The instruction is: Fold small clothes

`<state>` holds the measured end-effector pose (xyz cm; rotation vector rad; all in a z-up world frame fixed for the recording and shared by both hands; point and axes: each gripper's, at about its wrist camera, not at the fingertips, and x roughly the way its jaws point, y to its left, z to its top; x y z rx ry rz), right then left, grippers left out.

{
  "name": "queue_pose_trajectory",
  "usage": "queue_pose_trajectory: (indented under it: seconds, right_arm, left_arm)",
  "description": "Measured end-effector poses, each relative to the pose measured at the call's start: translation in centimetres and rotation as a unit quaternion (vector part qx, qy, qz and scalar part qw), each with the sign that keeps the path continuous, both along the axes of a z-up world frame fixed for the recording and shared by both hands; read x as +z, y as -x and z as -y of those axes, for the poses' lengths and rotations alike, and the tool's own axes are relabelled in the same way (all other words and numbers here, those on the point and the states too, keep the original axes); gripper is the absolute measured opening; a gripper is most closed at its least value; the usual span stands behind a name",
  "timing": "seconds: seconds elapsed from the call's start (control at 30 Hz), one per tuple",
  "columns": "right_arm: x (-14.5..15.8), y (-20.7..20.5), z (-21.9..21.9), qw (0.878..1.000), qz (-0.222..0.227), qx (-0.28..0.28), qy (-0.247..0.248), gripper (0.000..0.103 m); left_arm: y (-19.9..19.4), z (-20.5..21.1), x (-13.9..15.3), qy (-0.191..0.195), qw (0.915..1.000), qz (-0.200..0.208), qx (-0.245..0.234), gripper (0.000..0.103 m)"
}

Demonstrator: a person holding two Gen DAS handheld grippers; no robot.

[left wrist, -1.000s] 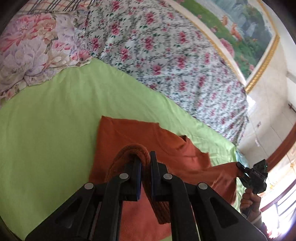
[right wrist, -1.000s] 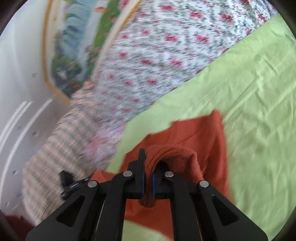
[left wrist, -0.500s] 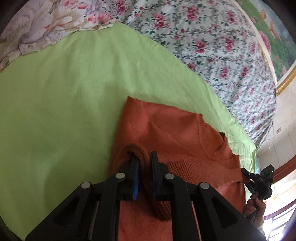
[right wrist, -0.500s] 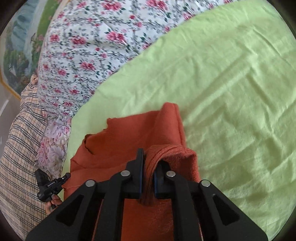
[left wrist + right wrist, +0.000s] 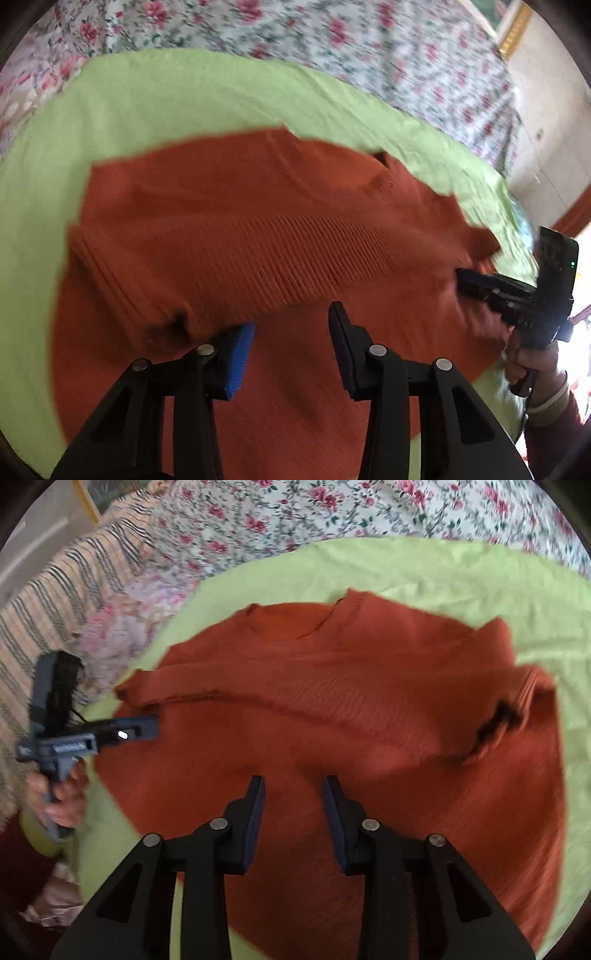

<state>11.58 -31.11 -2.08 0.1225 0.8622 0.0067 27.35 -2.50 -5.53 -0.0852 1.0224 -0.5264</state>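
An orange knitted sweater (image 5: 236, 206) lies on a light green sheet (image 5: 177, 96), its ribbed hem folded up across the body. My left gripper (image 5: 291, 321) is open and empty just above the sweater near the folded hem. In the right wrist view the sweater (image 5: 369, 686) shows its neckline at the far side. My right gripper (image 5: 293, 788) is open and empty over the lower body. Each gripper shows in the other's view: the right gripper (image 5: 517, 291) at the sweater's right edge, the left gripper (image 5: 92, 734) at its left edge.
A floral quilt (image 5: 369, 48) lies beyond the green sheet (image 5: 443, 568). A striped cloth (image 5: 55, 602) and a pink floral pillow (image 5: 122, 627) lie at the far left of the right wrist view. A tiled wall (image 5: 546, 122) stands at the right.
Both grippers carried the sweater's hem over the body, lowered toward the bed, then opened and let go. The hem now lies folded across the sweater.
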Motion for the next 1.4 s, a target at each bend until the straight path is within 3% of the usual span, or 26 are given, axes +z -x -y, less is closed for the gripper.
queue_pose_trajectory:
  seconds: [0.07,0.13,0.23,0.33,0.47,0.6,0.83,1.1,1.27,1.4]
  right_arm:
    - [1.5,-1.1,2.9,0.998,0.018,-0.062,0.019,0.034]
    - [2.8,-1.4,5.8,0.991,0.039,-0.124,0.009,0.034]
    - [4.0,-0.2,8.7,0.980,0.068,-0.186,-0.033,0.035]
    - [3.6,0.9,7.4,0.981,0.069,-0.174,-0.047,0.037]
    - [1.8,3.1,4.7,0.987,0.048,-0.143,-0.058,0.039]
    - [0.9,5.4,2.2,0.988,0.061,-0.131,-0.061,0.044]
    - [0.2,9.2,-0.7,0.985,0.085,-0.121,-0.085,0.045]
    - [-0.7,12.5,-2.9,0.987,0.096,-0.097,-0.086,0.048]
    - [-0.5,13.6,-3.5,0.985,0.125,-0.080,-0.087,0.051]
    - [-0.4,13.7,-4.2,0.986,0.131,-0.061,-0.082,0.055]
  left_arm:
    - [-2.8,-1.2,1.4,-0.022,0.9988,0.019,0.040,0.041]
    - [-5.4,-3.1,2.5,-0.052,0.9920,0.029,0.111,0.050]
    - [-6.1,-5.7,3.1,0.011,0.9879,0.013,0.154,0.052]
    - [-4.5,-6.5,2.3,0.038,0.9860,0.001,0.162,0.054]
    - [0.6,-7.0,0.7,0.044,0.9859,-0.006,0.161,0.054]
    - [6.2,-7.3,1.4,0.062,0.9835,0.011,0.170,0.061]
    - [14.1,-8.5,1.9,0.111,0.9753,-0.004,0.191,0.067]
    - [19.0,-8.4,-0.2,0.123,0.9700,-0.030,0.208,0.074]
    - [20.5,-7.7,-0.2,0.110,0.9709,-0.009,0.212,0.078]
    - [19.6,-8.9,-0.4,0.146,0.9604,-0.019,0.237,0.080]
